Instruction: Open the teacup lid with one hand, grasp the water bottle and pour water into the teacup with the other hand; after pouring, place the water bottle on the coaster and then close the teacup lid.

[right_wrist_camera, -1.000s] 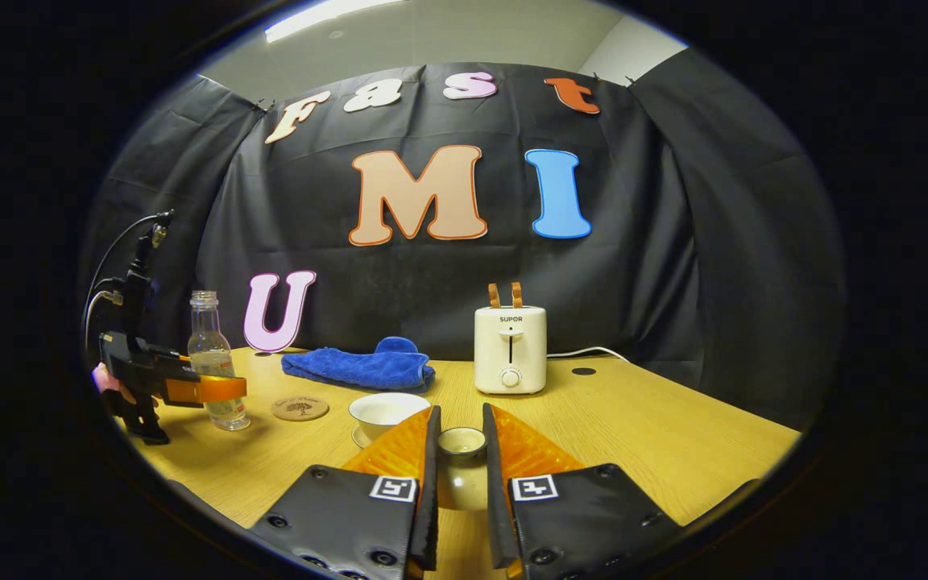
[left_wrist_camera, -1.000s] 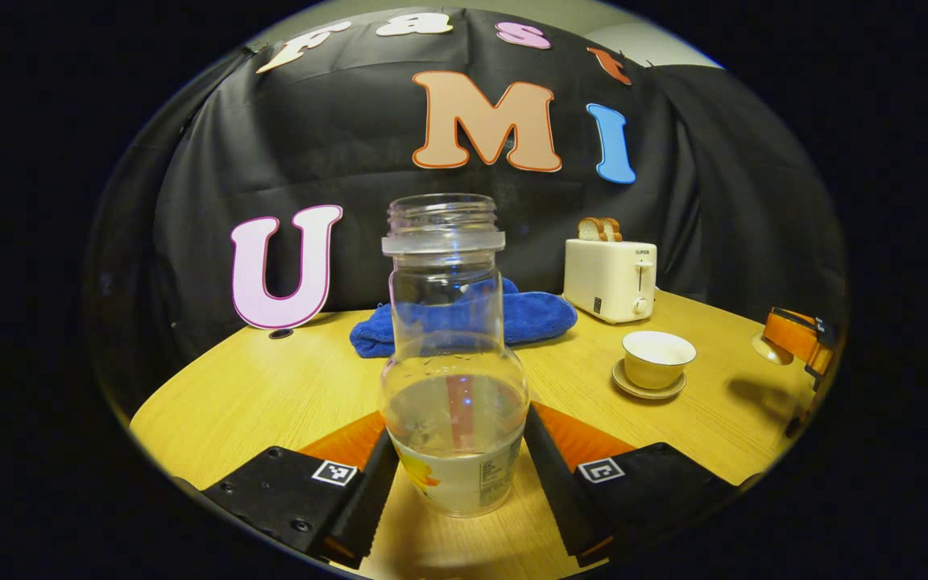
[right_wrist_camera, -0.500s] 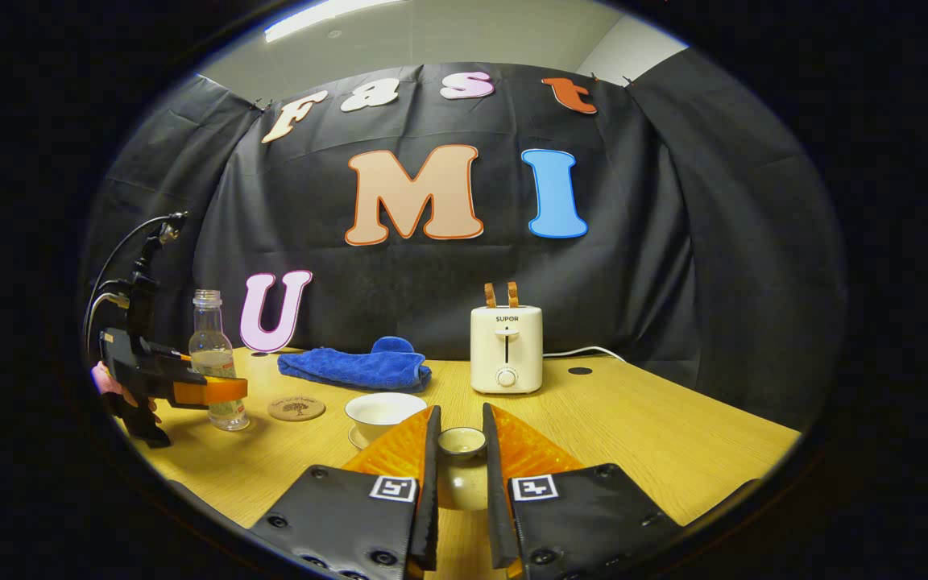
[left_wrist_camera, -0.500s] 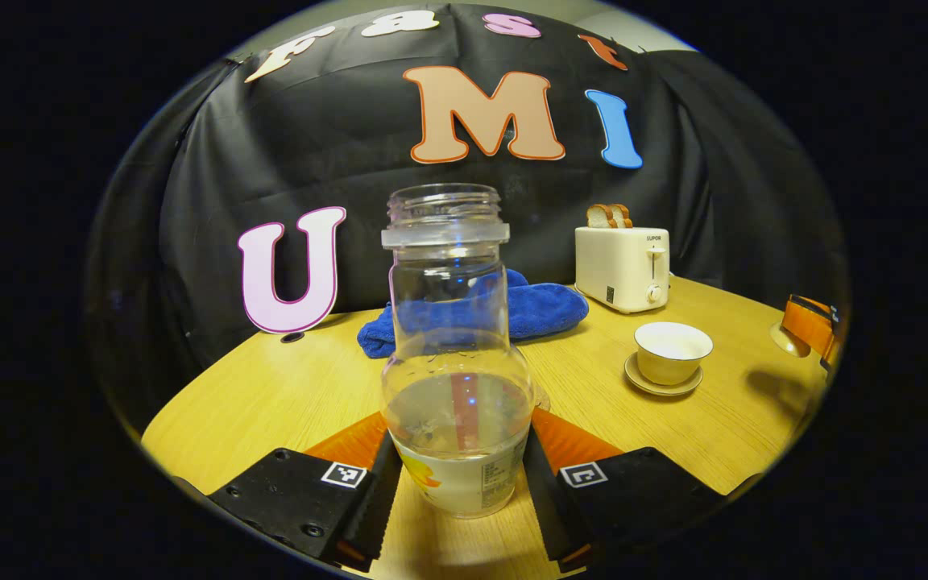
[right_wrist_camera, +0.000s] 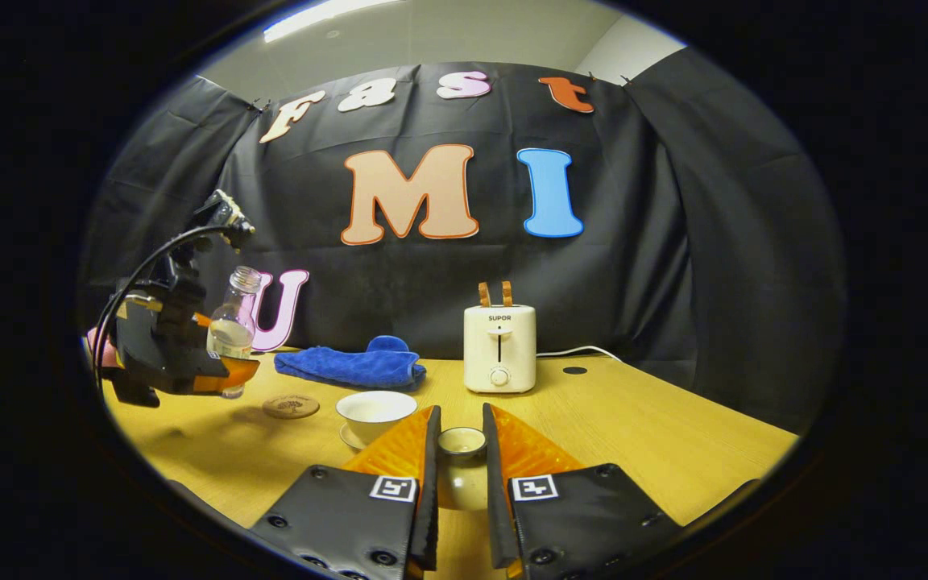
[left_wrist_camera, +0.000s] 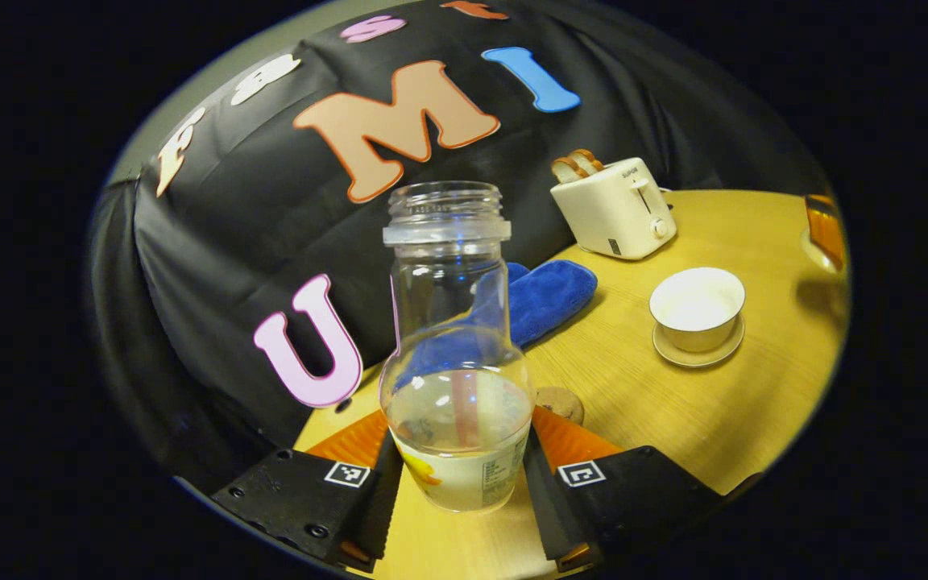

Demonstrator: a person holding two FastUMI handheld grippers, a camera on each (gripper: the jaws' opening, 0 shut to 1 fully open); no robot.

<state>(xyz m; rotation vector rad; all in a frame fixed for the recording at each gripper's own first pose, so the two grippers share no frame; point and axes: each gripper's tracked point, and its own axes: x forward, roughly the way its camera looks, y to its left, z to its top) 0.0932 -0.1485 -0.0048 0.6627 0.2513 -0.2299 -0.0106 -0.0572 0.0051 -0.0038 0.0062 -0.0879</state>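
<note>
The left gripper (left_wrist_camera: 457,483) clamps the water bottle (left_wrist_camera: 456,354) low on its body, a finger pressed to each side; the bottle is uncapped, clear, with water sitting in its lower part. In the right gripper view that same bottle (right_wrist_camera: 232,330) hangs in the air above the table (right_wrist_camera: 633,435), tilted with its open neck leaning toward the teacup (right_wrist_camera: 375,409), and the hand (right_wrist_camera: 100,348) behind the left gripper (right_wrist_camera: 226,372) just peeks out at the edge.

The teacup stands lidless on its saucer (right_wrist_camera: 349,436), mouth open; the coaster (right_wrist_camera: 291,406) lies flat just to the left of the teacup, between it and the raised bottle; in the left gripper view the coaster (left_wrist_camera: 561,403) pokes out from behind the bottle's right side, and the teacup (left_wrist_camera: 697,308) sits well apart from the bottle.

The right gripper (right_wrist_camera: 459,467) pinches the teacup lid (right_wrist_camera: 461,443) by its knob, fingers drawn in narrow on either side of it; the lid is just to the right of the teacup and nearer the camera.

Behind the teacup: a blue towel (right_wrist_camera: 351,366) bunched to its rear left, a toaster (right_wrist_camera: 499,348) with two slices up to its rear right.
</note>
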